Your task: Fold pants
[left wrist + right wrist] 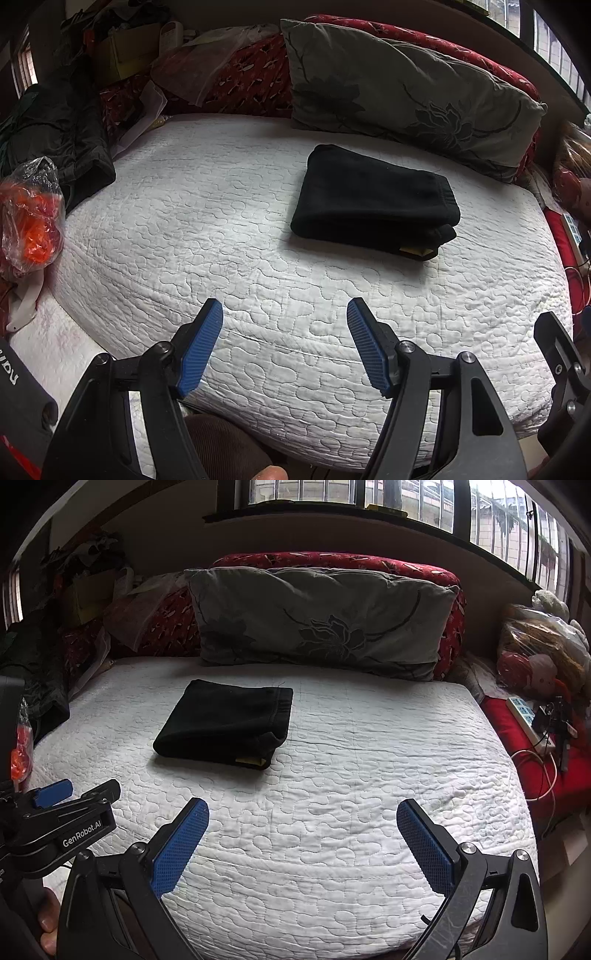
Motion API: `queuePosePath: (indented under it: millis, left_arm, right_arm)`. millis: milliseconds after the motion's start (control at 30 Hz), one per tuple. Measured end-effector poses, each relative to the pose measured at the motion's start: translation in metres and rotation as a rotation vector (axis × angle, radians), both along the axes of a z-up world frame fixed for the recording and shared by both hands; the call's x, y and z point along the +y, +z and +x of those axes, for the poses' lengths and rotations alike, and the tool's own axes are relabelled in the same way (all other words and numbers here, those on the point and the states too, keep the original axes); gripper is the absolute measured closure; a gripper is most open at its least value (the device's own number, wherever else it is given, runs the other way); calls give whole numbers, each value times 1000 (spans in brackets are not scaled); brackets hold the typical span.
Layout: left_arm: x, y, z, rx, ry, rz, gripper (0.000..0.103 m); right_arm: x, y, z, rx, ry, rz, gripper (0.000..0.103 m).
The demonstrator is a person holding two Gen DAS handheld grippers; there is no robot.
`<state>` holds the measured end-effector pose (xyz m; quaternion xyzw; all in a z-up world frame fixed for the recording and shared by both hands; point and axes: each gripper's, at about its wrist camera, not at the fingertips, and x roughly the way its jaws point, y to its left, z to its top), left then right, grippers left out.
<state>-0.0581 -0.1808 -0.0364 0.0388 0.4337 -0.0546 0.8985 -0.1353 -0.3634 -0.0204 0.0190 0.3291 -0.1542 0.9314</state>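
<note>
Folded black pants [373, 201] on quilt, well ahead of open hand-held gripper [284, 314].

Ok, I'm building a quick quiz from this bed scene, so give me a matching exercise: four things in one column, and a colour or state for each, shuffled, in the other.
Things:
1. pants
2. pillow
3. bedspread
4. left tongs

Descriptions:
A. white and quilted
B. open, holding nothing
C. black, folded into a flat bundle
D. grey with a dark flower pattern

Pairs: 1-C, 2-D, 3-A, 4-B
</note>
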Motion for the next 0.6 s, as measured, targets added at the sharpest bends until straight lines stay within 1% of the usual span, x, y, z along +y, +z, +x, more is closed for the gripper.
queuePosePath:
  millis: [200,500,600]
  left_arm:
    - [-2,0,-1,11,-22,-8,34]
    - [-6,2,-2,17,-48,-10,33]
    - [-6,2,-2,16,-51,-23,33]
  right_arm:
    - [-4,1,0,-8,-5,33,0]
    - [-3,-6,4,20,4,56,0]
    - [-4,-7,4,26,1,62,0]
